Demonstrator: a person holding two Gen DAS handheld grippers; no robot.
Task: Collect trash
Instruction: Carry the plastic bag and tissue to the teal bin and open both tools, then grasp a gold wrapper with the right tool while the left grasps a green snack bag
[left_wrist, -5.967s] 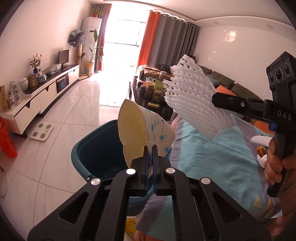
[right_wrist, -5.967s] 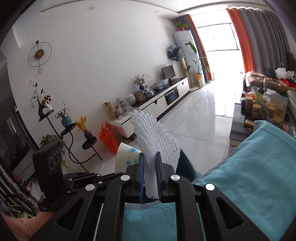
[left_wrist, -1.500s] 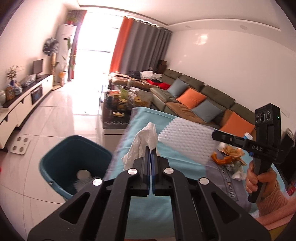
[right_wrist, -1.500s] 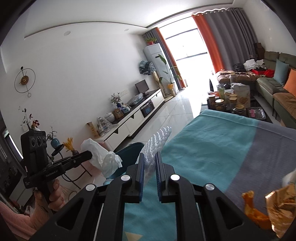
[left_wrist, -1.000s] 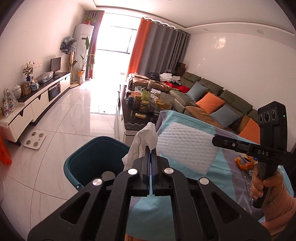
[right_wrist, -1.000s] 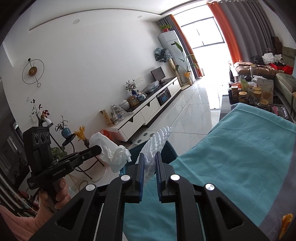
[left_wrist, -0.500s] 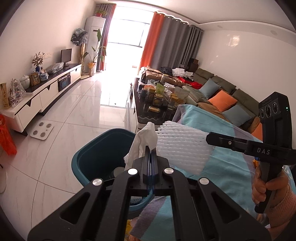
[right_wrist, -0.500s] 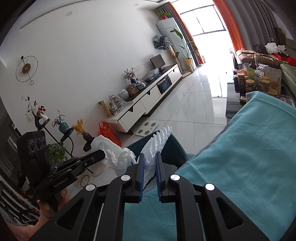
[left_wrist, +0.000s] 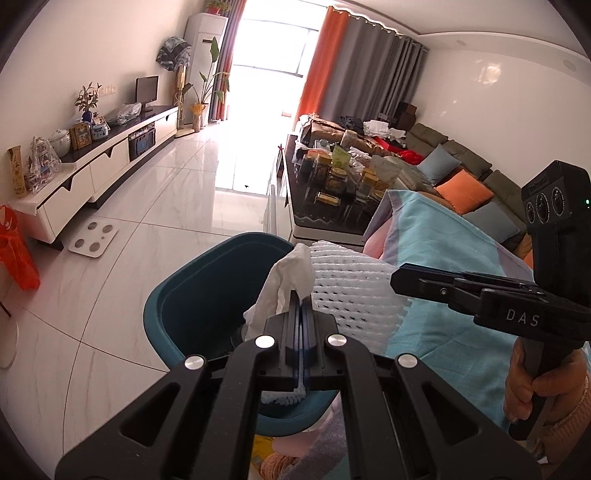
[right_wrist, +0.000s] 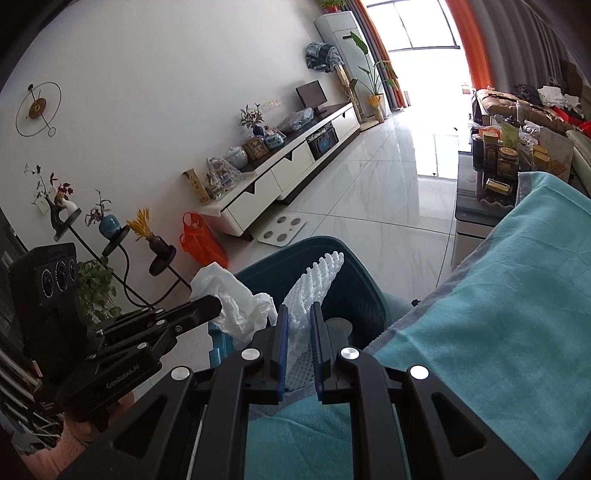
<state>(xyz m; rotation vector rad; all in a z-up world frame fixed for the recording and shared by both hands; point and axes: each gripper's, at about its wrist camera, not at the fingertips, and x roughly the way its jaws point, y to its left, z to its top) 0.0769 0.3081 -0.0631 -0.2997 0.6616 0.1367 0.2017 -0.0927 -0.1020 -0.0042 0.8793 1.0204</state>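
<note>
While both claws hang over the bin (left_wrist: 192, 295), left claw (left_wrist: 301, 295) pinches tissue (left_wrist: 290, 280), right claw (right_wrist: 299, 314) grips foam net (right_wrist: 314, 284).

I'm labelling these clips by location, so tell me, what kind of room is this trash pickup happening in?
Most likely a home living room: a long sofa with orange and blue cushions, a low white TV cabinet carrying a small screen and ornaments, and a cluttered coffee table on a glossy tiled floor.

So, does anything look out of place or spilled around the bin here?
Nothing stands out. The teal bin stands upright on the floor; the white tissue and foam net are each held in a hand-held gripper above it.
</note>
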